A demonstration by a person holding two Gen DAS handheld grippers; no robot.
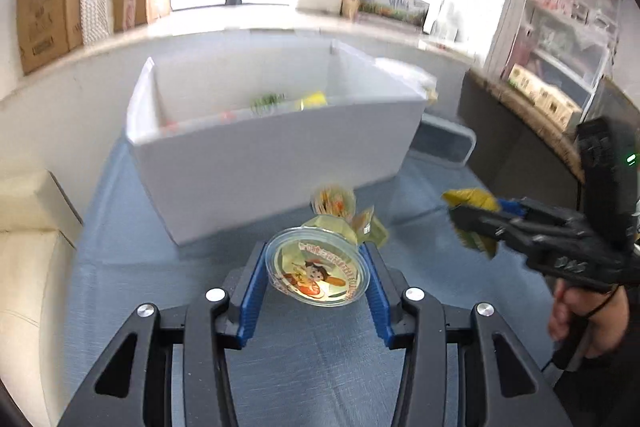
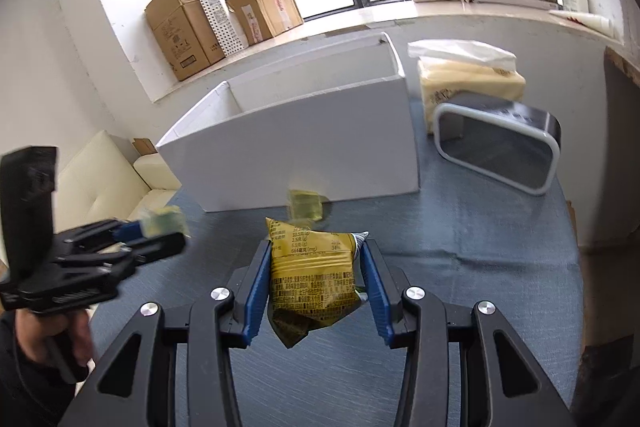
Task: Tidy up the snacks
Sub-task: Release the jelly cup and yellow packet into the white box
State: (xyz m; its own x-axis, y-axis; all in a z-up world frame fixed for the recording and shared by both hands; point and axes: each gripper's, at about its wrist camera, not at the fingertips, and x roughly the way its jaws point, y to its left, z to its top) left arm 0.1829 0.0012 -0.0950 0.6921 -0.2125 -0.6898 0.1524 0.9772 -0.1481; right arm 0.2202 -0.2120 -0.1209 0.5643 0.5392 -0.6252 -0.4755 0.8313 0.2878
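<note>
My left gripper is shut on a clear jelly cup with a cartoon lid, held above the blue table. My right gripper is shut on a yellow snack packet. The packet also shows in the left wrist view, and the jelly cup in the right wrist view. A white open box stands ahead and holds several snacks. Another jelly cup lies on the table before the box, also in the right wrist view.
A tissue pack and a dark rounded tray on its side stand right of the box. A cream sofa is left of the table. Cardboard boxes sit on the window sill.
</note>
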